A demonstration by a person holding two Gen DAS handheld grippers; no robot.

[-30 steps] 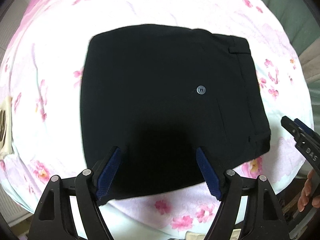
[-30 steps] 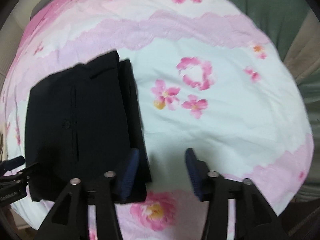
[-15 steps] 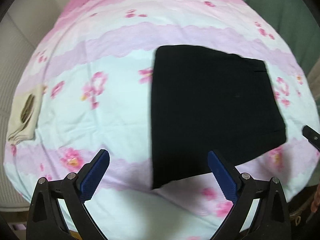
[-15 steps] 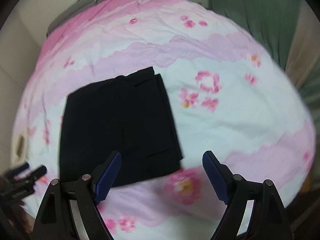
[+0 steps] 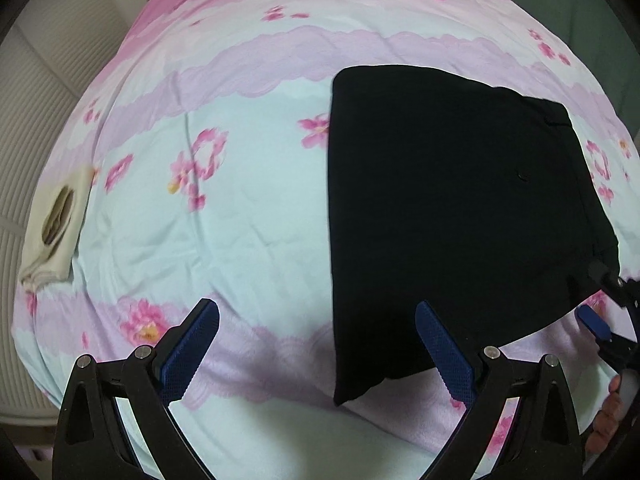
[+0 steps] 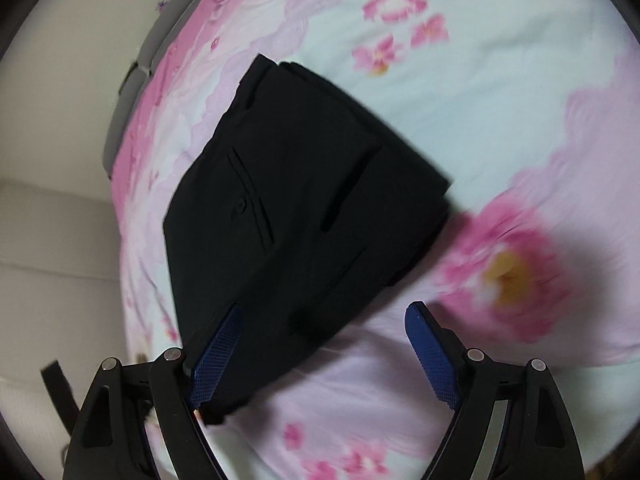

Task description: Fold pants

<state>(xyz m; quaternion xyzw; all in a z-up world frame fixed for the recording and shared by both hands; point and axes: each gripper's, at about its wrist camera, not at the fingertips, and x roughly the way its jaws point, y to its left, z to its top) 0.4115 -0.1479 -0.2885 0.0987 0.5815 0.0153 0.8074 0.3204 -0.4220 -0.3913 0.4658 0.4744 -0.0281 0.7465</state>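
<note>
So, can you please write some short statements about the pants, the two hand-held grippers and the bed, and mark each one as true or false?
1. The black pants lie folded into a compact block on the flowered bed sheet. True.
2. The left hand-held gripper is shut on the pants. False: its jaws stand wide open and hold nothing.
3. The right hand-held gripper is open. True.
4. The pants are red. False: they are black.
5. A beige cloth item lies at the left edge of the bed in the left wrist view. True.
6. The pants lie spread out at full length. False: they are folded.
</note>
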